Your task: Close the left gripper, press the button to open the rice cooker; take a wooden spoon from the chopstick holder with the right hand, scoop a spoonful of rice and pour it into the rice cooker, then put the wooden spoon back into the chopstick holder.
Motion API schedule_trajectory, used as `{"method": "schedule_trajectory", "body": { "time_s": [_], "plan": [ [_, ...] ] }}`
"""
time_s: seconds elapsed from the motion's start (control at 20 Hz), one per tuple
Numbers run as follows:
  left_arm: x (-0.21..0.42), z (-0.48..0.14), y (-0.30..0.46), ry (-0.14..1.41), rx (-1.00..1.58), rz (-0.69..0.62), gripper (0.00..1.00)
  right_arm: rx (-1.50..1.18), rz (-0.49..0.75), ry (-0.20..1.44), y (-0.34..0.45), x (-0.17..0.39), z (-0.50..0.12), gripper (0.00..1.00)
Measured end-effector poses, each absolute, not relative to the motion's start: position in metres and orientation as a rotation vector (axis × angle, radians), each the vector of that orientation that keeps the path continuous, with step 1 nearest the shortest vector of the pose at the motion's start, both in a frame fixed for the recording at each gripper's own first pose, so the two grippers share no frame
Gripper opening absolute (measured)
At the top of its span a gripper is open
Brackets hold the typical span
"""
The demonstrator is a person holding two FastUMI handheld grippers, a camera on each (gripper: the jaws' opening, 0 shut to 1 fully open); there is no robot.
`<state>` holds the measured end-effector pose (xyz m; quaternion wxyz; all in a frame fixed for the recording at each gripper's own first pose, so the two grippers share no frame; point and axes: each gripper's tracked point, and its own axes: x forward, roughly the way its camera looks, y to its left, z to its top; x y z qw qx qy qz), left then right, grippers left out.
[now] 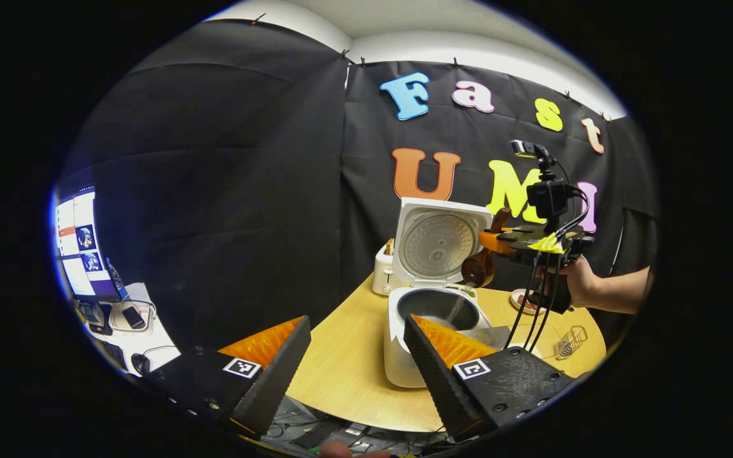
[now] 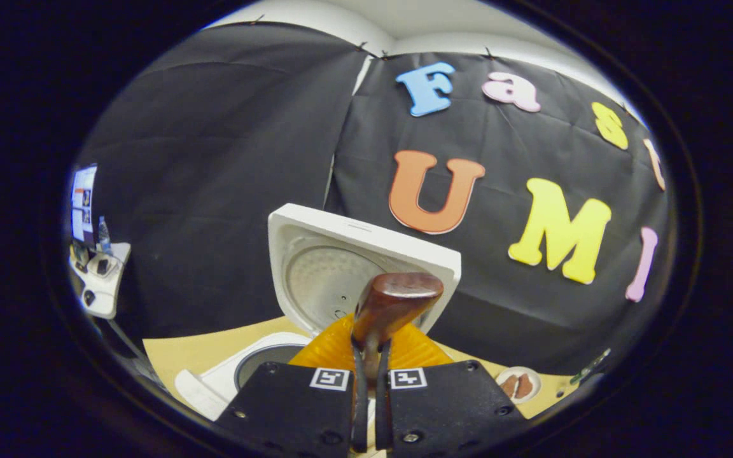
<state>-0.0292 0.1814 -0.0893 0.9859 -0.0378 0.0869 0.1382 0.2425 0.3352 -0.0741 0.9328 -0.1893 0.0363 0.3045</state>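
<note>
Right gripper (image 2: 371, 369) had its fingers pinched on my dark-brown wooden spoon (image 2: 392, 302), handle along the fingers, bowl tipped over the open white rice cooker (image 1: 433, 299) mid-table, rice pouring. Left gripper (image 1: 357, 356) sat spread near the table's front edge.

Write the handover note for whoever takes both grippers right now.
Left gripper: open, holding nothing, low in front of the rice cooker.
Right gripper: shut on the wooden spoon, held over the pot; in the left gripper view the spoon bowl is tipped and rice is streaming into the inner pot.
Lid: up.
Done: cooker opened, spoon taken, rice scooped.
Left: finish the pour, then return the spoon to the chopstick holder.
</note>
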Motion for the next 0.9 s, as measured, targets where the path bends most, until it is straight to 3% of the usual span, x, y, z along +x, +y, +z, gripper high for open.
{"method": "schedule_trajectory", "body": {
  "time_s": [0.55, 0.9],
  "plan": [
    [-0.029, -0.085, 0.177, 0.145, -0.073, 0.248, 0.95, -0.257, 0.676, 0.114, 0.334, 0.216, -0.047, 0.10],
    [-0.008, -0.074, 0.124, 0.112, -0.085, 0.154, 0.94, 0.017, 0.601, 0.174, 0.251, 0.206, -0.010, 0.10]
  ]
}}
